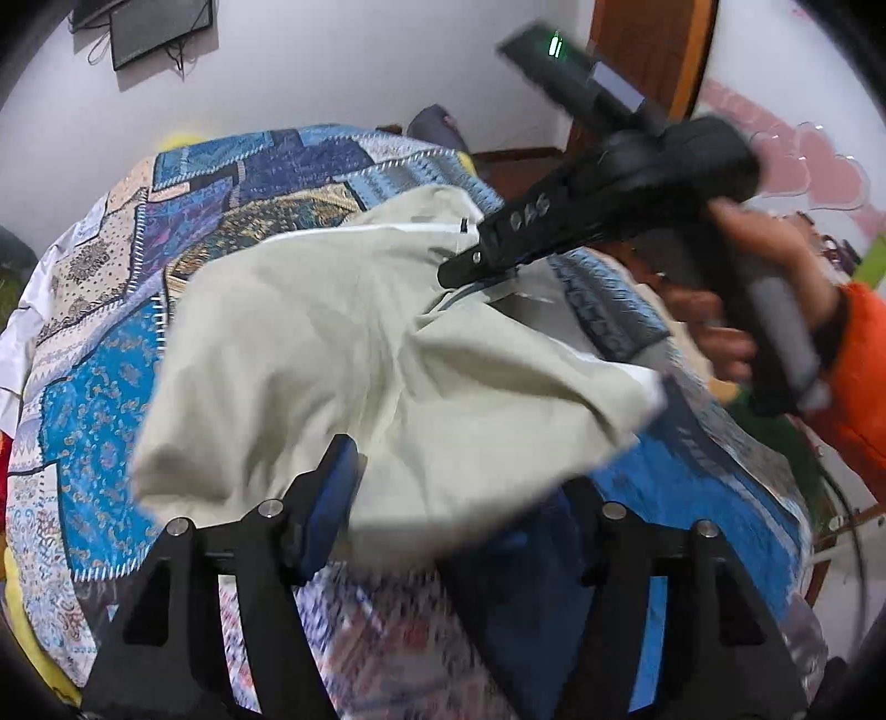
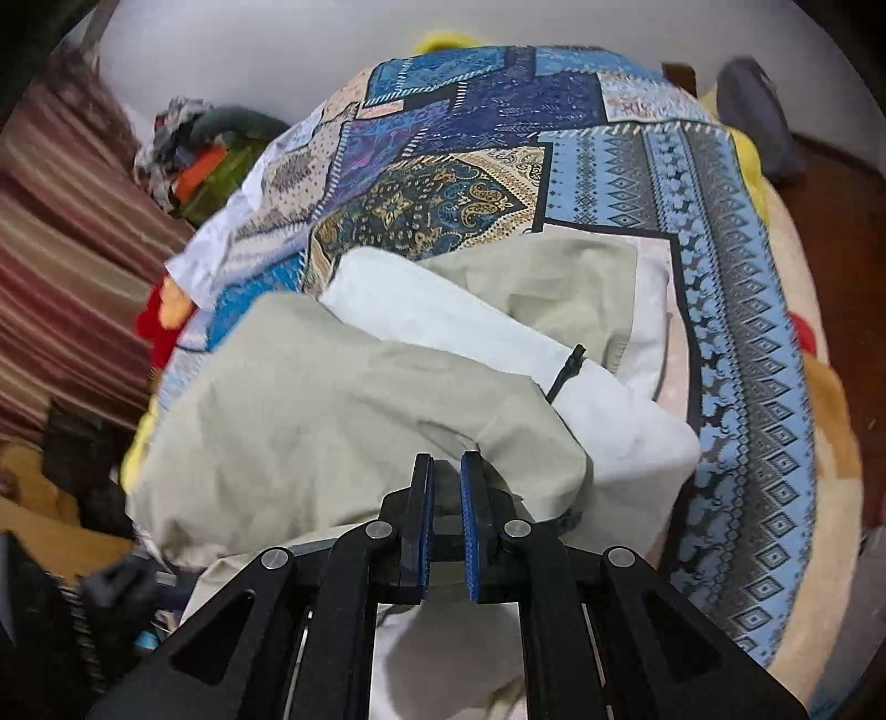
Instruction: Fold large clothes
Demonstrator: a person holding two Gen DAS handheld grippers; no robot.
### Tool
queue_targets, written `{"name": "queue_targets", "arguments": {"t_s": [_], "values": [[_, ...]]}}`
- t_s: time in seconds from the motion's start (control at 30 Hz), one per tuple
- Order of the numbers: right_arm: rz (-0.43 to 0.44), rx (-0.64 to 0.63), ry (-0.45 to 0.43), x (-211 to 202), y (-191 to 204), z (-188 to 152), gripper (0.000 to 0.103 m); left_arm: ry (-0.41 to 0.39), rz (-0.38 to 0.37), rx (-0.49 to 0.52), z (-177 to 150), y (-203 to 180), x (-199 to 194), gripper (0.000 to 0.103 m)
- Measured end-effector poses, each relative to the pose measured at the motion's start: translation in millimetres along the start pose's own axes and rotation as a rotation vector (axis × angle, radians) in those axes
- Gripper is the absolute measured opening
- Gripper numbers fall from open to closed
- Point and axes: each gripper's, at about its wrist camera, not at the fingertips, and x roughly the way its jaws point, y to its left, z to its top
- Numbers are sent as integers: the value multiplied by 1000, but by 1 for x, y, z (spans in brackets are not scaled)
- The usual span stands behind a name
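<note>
Over the patchwork bedspread (image 2: 736, 288), the right gripper (image 1: 459, 268) is angling down, pinching the pale garment (image 1: 343, 343), while the left gripper (image 1: 443, 515) is gaping beneath its hem.

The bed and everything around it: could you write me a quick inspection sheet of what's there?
Surface: bed under a blue patchwork bedspread.
Job's things: beige garment, crumpled, white lining showing, black zipper pull.
Clutter: clothes pile by the wall.
Grippers: left gripper, cloth lying between its fingers, grip unclear; right gripper nearly closed at the garment's edge, grip unclear.
Cables: wires under a wall monitor.
Surroundings: white wall, striped curtain, wooden door frame.
</note>
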Motion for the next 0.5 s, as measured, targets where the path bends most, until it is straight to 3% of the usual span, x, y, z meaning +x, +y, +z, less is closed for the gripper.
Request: {"name": "queue_targets", "arguments": {"t_s": [0.1,0.2,0.3,0.4,0.5], "values": [[-18,-21,-9,2,1,-4,6,-14,1,-45,-5,17,-27,80],[-40,-31,-18,1,2,-6,6,-62,12,-139,0,53,-54,83],[-69,-53,-31,2,5,-9,6,-114,78,-216,13,94,-64,91],[-106,-77,-45,0,9,-13,6,-110,124,-278,30,133,-46,92],[-134,-93,-55,-2,11,-16,6,-18,107,-321,39,158,-8,92]]}}
